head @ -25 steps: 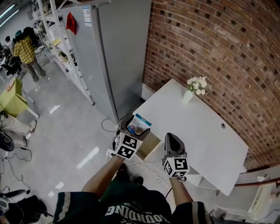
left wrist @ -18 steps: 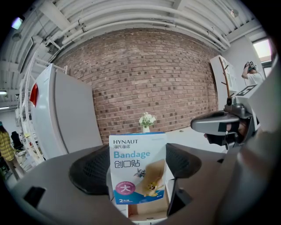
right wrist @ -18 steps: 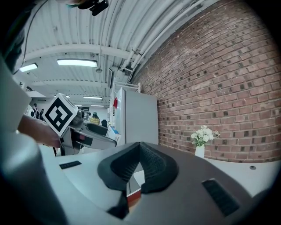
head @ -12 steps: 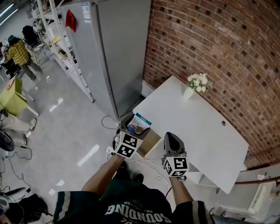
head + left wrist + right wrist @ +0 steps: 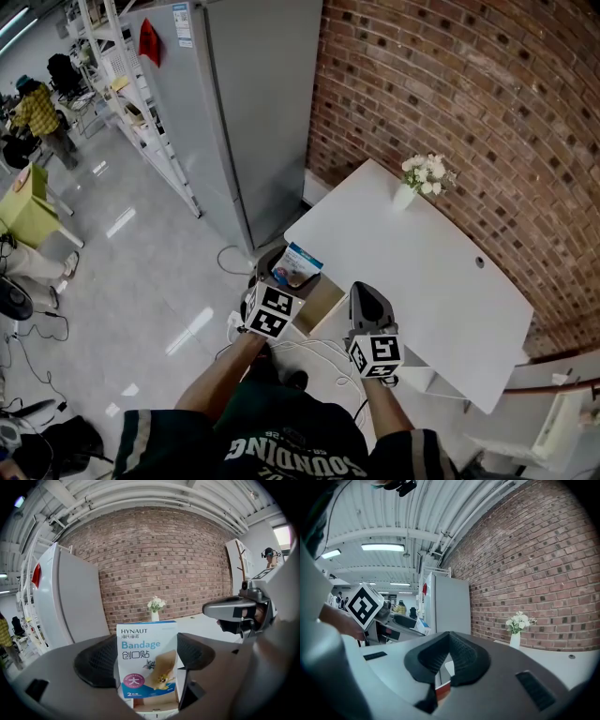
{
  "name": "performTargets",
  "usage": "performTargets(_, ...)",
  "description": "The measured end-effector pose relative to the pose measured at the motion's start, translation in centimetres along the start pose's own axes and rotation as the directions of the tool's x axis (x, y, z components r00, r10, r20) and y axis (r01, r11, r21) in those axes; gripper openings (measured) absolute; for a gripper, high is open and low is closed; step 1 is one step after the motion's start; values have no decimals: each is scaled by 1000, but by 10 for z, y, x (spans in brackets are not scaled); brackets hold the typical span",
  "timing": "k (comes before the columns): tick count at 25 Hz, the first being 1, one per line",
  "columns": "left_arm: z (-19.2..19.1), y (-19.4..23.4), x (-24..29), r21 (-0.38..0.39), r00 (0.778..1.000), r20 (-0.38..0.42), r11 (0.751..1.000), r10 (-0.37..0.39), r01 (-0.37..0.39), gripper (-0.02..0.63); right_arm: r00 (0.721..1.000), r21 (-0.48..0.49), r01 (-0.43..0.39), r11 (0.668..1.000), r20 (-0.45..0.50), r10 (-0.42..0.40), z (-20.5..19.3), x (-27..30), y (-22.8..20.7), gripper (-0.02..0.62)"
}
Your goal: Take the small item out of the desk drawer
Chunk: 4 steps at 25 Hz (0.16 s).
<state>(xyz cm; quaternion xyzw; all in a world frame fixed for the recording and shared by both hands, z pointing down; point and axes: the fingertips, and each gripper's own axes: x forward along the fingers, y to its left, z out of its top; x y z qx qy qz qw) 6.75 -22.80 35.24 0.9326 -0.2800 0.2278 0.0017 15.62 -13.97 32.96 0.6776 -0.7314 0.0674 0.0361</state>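
Left tongs (image 5: 146, 667) are clamped on a bandage box (image 5: 143, 641), one pad against each side face. The box stands upright between them with its printed front towards the left gripper view. The print shows "HYNAUT" and "Bandage" above a cartoon picture.

In the head view the box is held in the air, just beyond the left edge of the open drawer (image 5: 320, 306) and outside it. The drawer is pulled out from the near left corner of the white desk (image 5: 422, 272), and its tan interior is visible.

Right tongs (image 5: 449, 641) are closed, pad tips meeting with nothing held between them. They sit over the near edge of the desk, just right of the drawer and apart from the box.

A white vase of white flowers (image 5: 412, 187) stands on the far side of the desk, close to the brick wall (image 5: 469, 94). A tall grey cabinet (image 5: 253, 112) stands left of the desk against the same wall. White cables (image 5: 309, 352) lie on the floor below the drawer. A person in a yellow checked shirt (image 5: 37, 111) is far off at the left.
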Motion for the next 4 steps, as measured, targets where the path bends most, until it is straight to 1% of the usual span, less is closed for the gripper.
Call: performTargets(4, -2, -1, 0, -5, 1000, 0, 1000, 0, 0, 399, 1000, 6, -1, 1000, -3, 1, -4, -1, 1, 24)
